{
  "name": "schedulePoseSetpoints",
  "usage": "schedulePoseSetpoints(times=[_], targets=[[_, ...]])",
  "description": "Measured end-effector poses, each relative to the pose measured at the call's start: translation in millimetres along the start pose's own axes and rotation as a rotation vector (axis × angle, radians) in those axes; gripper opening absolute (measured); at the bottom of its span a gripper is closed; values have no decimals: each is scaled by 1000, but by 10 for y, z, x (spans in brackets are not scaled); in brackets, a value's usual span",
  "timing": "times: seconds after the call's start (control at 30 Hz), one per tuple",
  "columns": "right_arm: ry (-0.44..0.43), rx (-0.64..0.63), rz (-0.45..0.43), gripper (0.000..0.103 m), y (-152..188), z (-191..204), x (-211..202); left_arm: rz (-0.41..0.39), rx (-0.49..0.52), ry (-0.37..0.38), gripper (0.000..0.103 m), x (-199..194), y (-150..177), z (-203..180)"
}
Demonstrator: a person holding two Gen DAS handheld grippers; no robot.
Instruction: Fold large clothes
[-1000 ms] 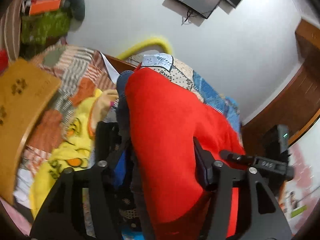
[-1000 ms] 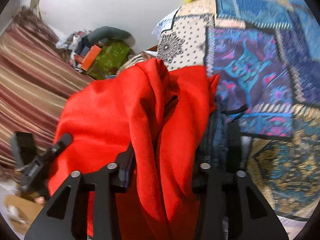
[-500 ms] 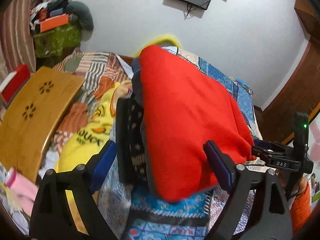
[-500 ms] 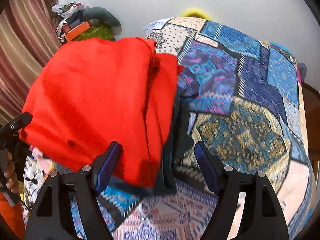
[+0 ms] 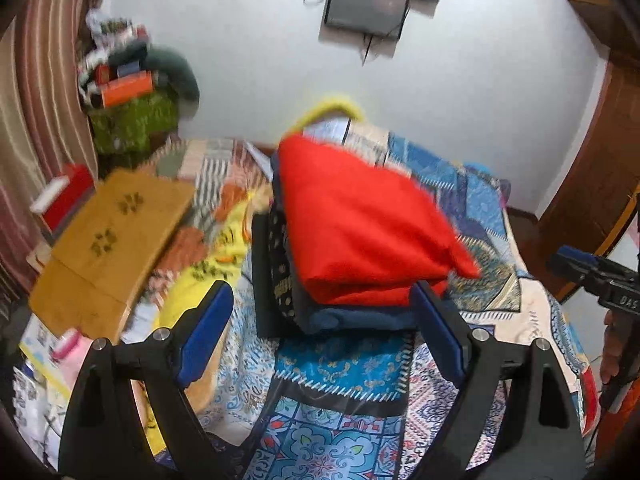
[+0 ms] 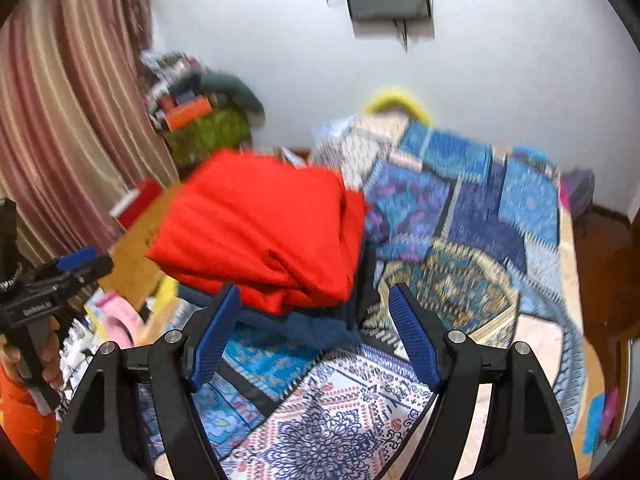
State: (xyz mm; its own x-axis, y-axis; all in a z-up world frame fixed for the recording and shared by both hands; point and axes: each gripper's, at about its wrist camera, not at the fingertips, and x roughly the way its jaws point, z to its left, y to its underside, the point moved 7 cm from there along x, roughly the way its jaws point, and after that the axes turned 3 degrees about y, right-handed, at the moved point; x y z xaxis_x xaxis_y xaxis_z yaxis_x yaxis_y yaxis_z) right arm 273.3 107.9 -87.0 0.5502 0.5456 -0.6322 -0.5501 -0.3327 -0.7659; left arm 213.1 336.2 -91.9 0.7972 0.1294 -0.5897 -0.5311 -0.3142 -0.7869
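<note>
1. Red garment (image 5: 360, 232), folded, lies atop a dark clothes stack (image 5: 288, 280) at frame centre on the patchwork bedspread (image 5: 336, 372).
2. Left tool (image 5: 324, 332) is released, holding nothing.
3. Right tool (image 6: 316, 336) is likewise released.

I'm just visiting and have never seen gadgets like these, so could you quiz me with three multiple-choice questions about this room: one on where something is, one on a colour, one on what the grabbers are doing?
1. Where does the folded red garment lie?
A. On a stack of darker clothes on the patchwork bedspread
B. On the floor
C. On the wooden table

2. What colour are the gripper's pads?
A. Green
B. Blue
C. White

3. What state are the left gripper and right gripper in?
A. Both clamped on cloth
B. One open, one shut
C. Both open, holding nothing

Answers: 1 A, dark layers show beneath it; 2 B, plainly blue; 3 C, fingers spread wide, no fabric between.
</note>
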Motion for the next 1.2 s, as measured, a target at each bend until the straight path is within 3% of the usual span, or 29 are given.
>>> schedulePoseSetpoints(times=[0.23, 0.43, 0.67, 0.73, 0.83, 1.0, 1.2], targets=[[-31, -23, -285, 73, -159, 304, -1148, -266, 102, -8, 90, -1158, -149, -510], [-43, -36, -493, 75, -85, 549, -1943, -478, 139, 55, 90, -2092, -67, -937], [-21, -44, -609, 81, 149, 741, -2314, -616, 160, 39, 90, -2602, 186, -1197], [-6, -41, -627, 88, 194, 765, -2339, -634, 145, 31, 99, -2648, 263, -1215], [20, -28, -645, 103, 259, 782, -2350, -640, 125, 31, 102, -2669, 361, -1230], [86, -13, -662, 103, 289, 750, -2311, -612, 90, 29, 102, -2625, 458, -1197], [90, -11, -628, 103, 307, 724, -2243, -601, 100, -13, 102, -2560, 515, -1201]])
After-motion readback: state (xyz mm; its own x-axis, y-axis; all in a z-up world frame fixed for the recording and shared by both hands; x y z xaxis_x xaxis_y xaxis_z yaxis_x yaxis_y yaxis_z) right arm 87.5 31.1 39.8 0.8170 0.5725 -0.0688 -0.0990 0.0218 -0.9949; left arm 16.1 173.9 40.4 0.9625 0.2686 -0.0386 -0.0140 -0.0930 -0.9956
